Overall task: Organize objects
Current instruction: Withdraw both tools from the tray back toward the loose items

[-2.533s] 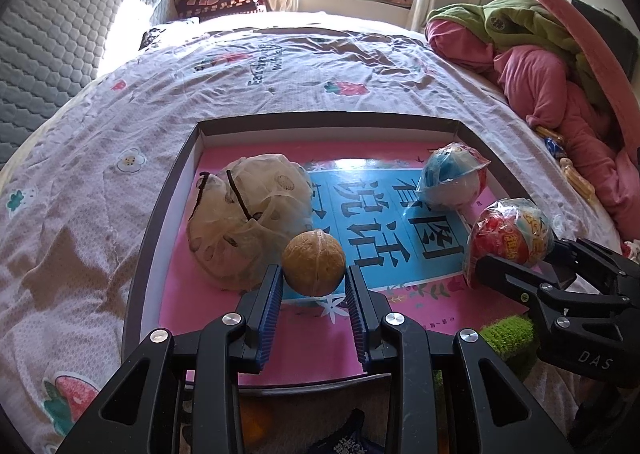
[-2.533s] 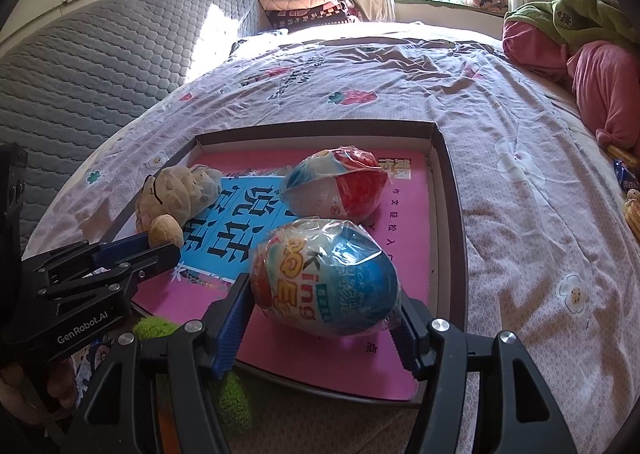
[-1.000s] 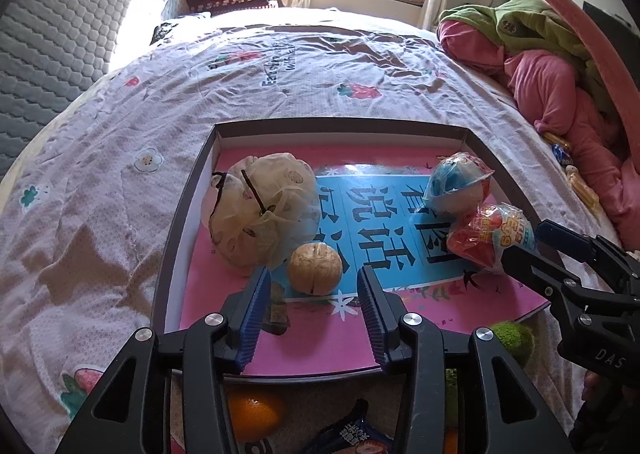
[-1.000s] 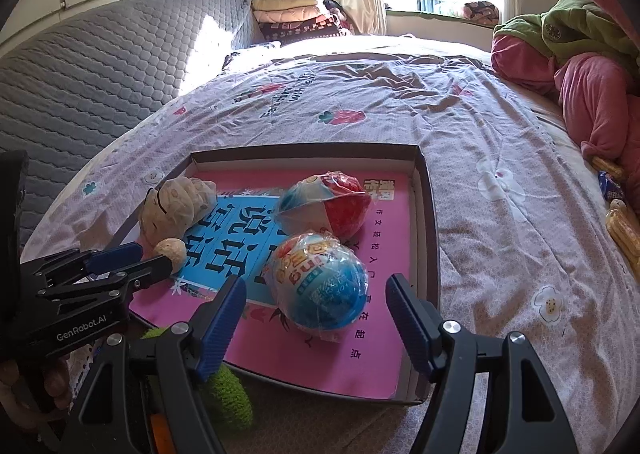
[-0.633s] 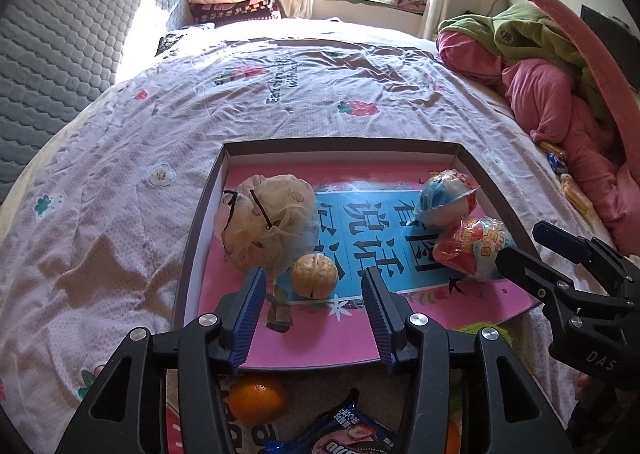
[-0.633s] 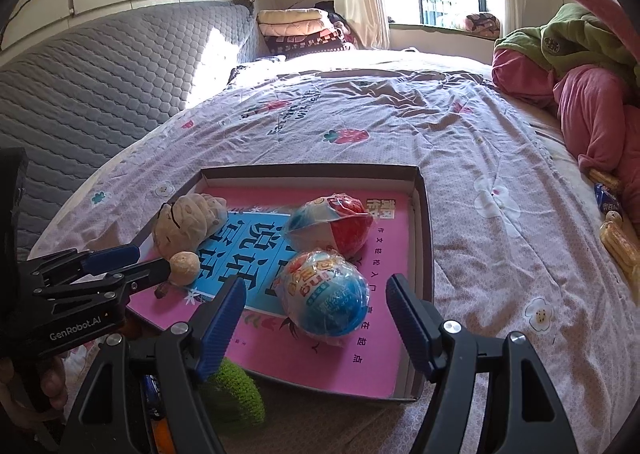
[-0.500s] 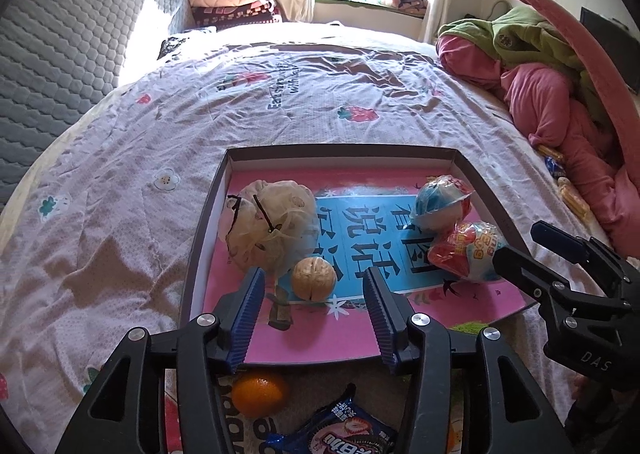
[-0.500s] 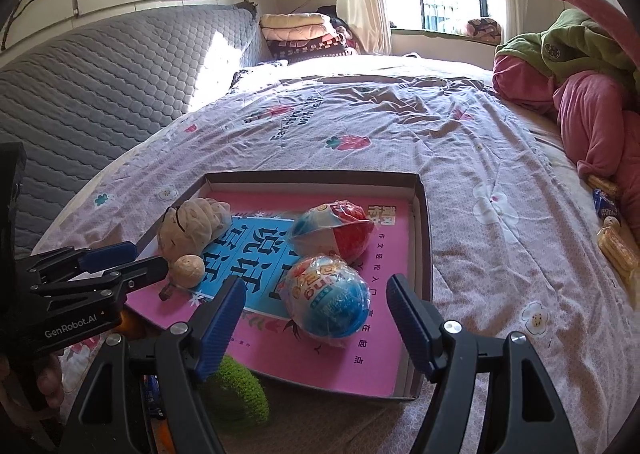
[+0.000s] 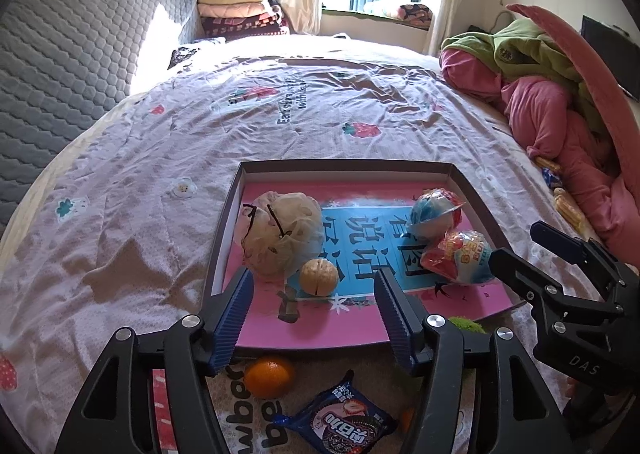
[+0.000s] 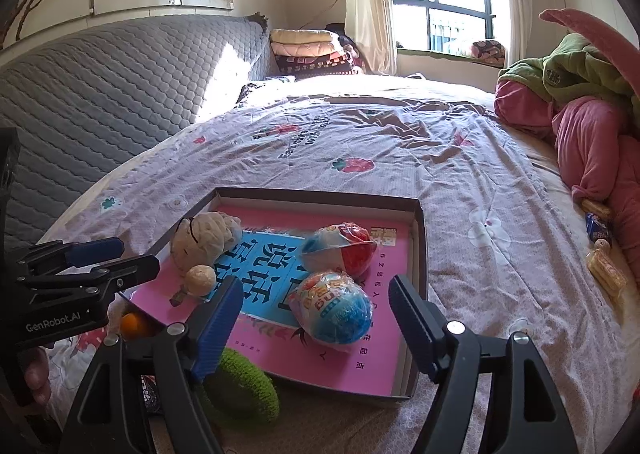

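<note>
2 foil-wrapped eggs [image 10: 334, 308] in tray [image 10: 422, 238]

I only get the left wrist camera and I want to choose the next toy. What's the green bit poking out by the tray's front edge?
Observer: It's a rounded green knitted thing, lying on the bed just outside the tray, beside its near edge.
Operator: Is the other gripper holding the shiny egg?
Observer: No. The right gripper is wide open, and the blue egg lies in the tray ahead of it, untouched.
</note>
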The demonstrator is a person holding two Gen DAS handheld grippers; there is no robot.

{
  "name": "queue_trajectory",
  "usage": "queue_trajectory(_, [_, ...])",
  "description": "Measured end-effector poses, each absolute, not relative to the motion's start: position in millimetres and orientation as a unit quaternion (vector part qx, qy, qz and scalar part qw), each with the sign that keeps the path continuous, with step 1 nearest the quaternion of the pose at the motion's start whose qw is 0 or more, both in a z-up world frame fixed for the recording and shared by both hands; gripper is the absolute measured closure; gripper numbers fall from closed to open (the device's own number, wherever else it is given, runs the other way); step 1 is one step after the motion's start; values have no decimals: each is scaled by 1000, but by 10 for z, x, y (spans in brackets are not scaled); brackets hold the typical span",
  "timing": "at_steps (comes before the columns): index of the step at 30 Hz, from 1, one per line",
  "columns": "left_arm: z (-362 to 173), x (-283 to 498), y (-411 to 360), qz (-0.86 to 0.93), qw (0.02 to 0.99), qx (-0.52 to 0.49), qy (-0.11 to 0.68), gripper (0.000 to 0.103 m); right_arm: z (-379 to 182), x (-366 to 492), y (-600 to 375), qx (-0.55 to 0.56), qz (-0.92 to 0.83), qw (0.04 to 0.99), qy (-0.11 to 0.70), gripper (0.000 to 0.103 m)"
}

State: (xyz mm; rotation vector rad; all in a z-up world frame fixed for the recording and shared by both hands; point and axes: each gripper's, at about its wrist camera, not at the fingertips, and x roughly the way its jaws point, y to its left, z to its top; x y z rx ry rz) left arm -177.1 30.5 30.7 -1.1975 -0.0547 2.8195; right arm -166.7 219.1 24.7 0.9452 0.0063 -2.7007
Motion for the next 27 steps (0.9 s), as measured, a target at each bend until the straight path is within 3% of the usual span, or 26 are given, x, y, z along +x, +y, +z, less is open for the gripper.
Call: queue_trajectory(27, [635,-1251,249,933,30,-359,-15,38,563,-1149,2066,271,-950,153,21,26])
